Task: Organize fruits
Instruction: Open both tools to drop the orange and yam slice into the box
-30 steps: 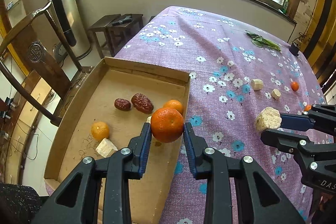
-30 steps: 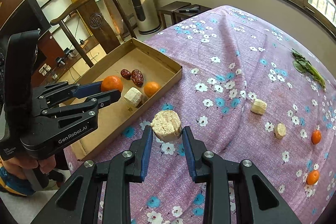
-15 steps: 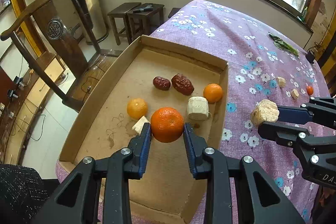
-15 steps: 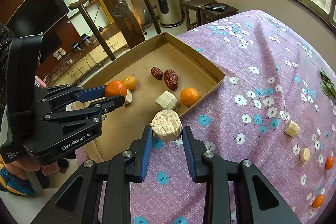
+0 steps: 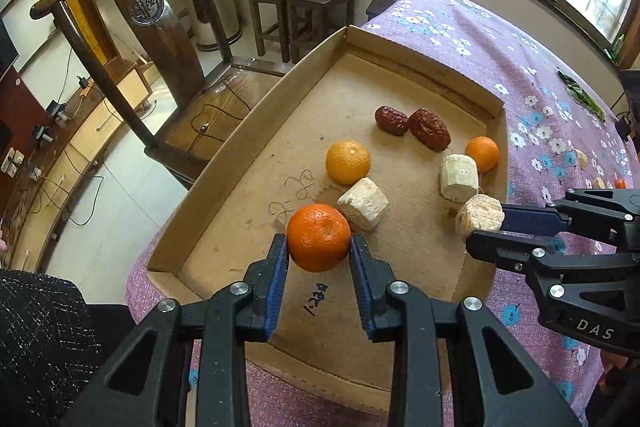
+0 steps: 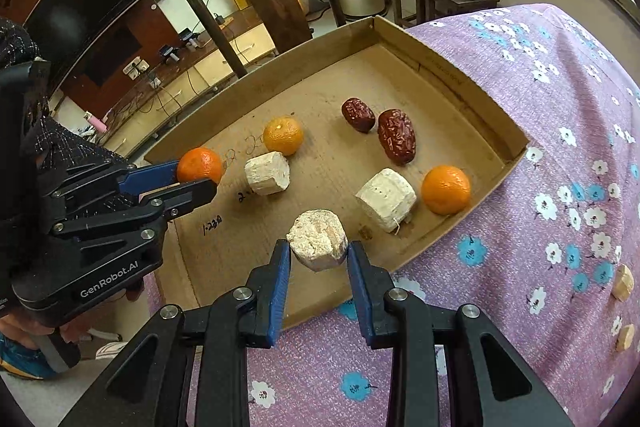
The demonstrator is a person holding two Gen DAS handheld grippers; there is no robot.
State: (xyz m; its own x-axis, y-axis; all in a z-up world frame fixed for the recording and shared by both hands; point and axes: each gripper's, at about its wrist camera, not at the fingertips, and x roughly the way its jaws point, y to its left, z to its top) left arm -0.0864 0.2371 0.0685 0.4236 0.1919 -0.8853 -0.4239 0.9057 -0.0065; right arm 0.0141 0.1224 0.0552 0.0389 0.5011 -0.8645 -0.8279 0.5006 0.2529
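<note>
My left gripper (image 5: 319, 251) is shut on an orange tangerine (image 5: 319, 237) and holds it over the near part of the cardboard tray (image 5: 256, 107). My right gripper (image 6: 318, 259) is shut on a pale crumbly chunk (image 6: 318, 245) above the tray's near right edge (image 6: 452, 239). In the tray lie two tangerines (image 5: 347, 162) (image 5: 482, 153), two red dates (image 5: 429, 129) and two pale chunks (image 5: 363, 203) (image 5: 459, 177). The left gripper with its tangerine shows in the right wrist view (image 6: 199, 166); the right gripper's chunk shows in the left wrist view (image 5: 479, 217).
The table has a purple flowered cloth (image 6: 560, 131). Small pale pieces (image 6: 624, 281) and a small orange fruit (image 5: 619, 183) lie on the cloth to the right. Green leaves (image 5: 582, 95) lie far right. A wooden chair (image 5: 160, 27) stands beside the tray's left side.
Both grippers have moved left and forward over the tray, each with its load still held. The tray's contents have not moved.
</note>
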